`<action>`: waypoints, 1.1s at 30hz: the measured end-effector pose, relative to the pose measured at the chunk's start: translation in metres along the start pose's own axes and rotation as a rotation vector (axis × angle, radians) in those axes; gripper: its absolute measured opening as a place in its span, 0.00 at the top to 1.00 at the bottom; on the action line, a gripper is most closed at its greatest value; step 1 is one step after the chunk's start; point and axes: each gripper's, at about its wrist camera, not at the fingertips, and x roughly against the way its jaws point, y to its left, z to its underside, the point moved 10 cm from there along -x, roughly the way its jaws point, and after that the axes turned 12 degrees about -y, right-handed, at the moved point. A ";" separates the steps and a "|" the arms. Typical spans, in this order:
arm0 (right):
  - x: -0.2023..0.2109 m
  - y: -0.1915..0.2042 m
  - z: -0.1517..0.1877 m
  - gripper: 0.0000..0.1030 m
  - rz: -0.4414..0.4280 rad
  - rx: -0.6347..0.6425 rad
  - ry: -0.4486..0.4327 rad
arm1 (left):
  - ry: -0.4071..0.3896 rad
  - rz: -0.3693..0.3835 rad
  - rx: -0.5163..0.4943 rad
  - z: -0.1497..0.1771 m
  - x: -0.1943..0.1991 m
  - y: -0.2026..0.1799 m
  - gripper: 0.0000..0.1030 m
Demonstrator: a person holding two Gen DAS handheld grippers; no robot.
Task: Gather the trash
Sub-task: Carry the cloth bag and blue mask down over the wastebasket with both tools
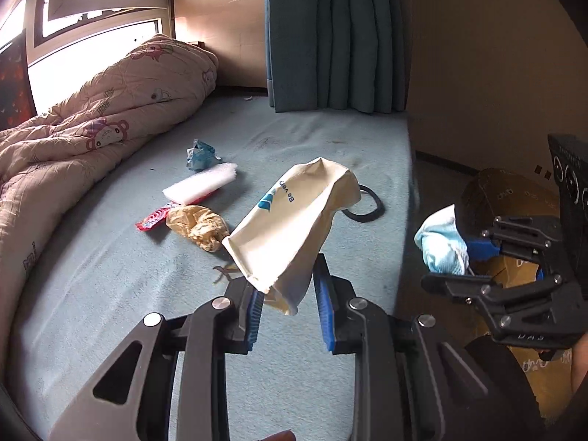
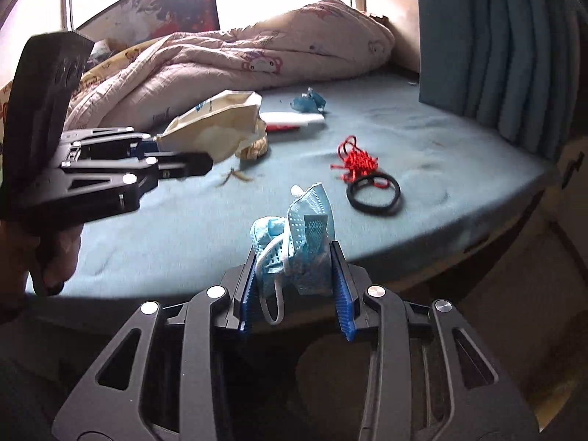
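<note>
The bed [image 2: 154,235] is big and blue, with a puffy quilt [image 2: 257,55] at 12 o'clock. Trash lies all over it.

The left gripper [image 1: 287,303] holds a cream bag [image 1: 290,220] up above the bed. Its jaws pinch the bag's edge. The bag is there to take the trash, I think.

The right gripper [image 2: 294,286] has a blue mask [image 2: 297,250] in its jaws. They squeeze the mask tight, and its white loop hangs down. The mask sits at 3 o'clock from the bag, well apart.

To do this step well, bring the mask right over the bag's mouth. The mouth looks floppy, so hold it open first. Let go only when the mask is inside, or it may fall on the floor.

More trash waits on the bed: a black ring [image 2: 373,193], a red string [image 2: 354,163], a white foam bit [image 1: 200,183], a tan wad [image 1: 198,226], a red wrapper [image 1: 152,219] and a blue scrap [image 1: 200,154].
</note>
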 end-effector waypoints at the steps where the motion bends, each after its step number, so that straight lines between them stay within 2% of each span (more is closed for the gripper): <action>1: 0.005 -0.001 0.011 0.68 0.006 -0.002 0.015 | 0.000 0.006 0.007 0.004 0.003 -0.008 0.76; 9: 0.036 -0.036 0.096 0.68 0.112 -0.071 0.140 | 0.040 0.090 -0.009 0.057 0.029 -0.089 0.76; 15: 0.045 -0.059 0.143 0.68 0.152 -0.139 0.185 | 0.127 0.153 -0.022 0.115 0.028 -0.134 0.76; 18: 0.046 -0.066 0.157 0.68 0.157 -0.182 0.210 | 0.170 0.159 -0.008 0.143 0.016 -0.142 0.76; 24: 0.045 -0.070 0.163 0.68 0.179 -0.150 0.210 | 0.205 0.176 0.006 0.175 -0.015 -0.148 0.76; 28: 0.032 -0.083 0.167 0.68 0.218 -0.146 0.212 | 0.239 0.171 0.007 0.200 -0.045 -0.150 0.76; 33: 0.013 -0.098 0.181 0.68 0.238 -0.159 0.258 | 0.289 0.195 0.018 0.235 -0.084 -0.159 0.76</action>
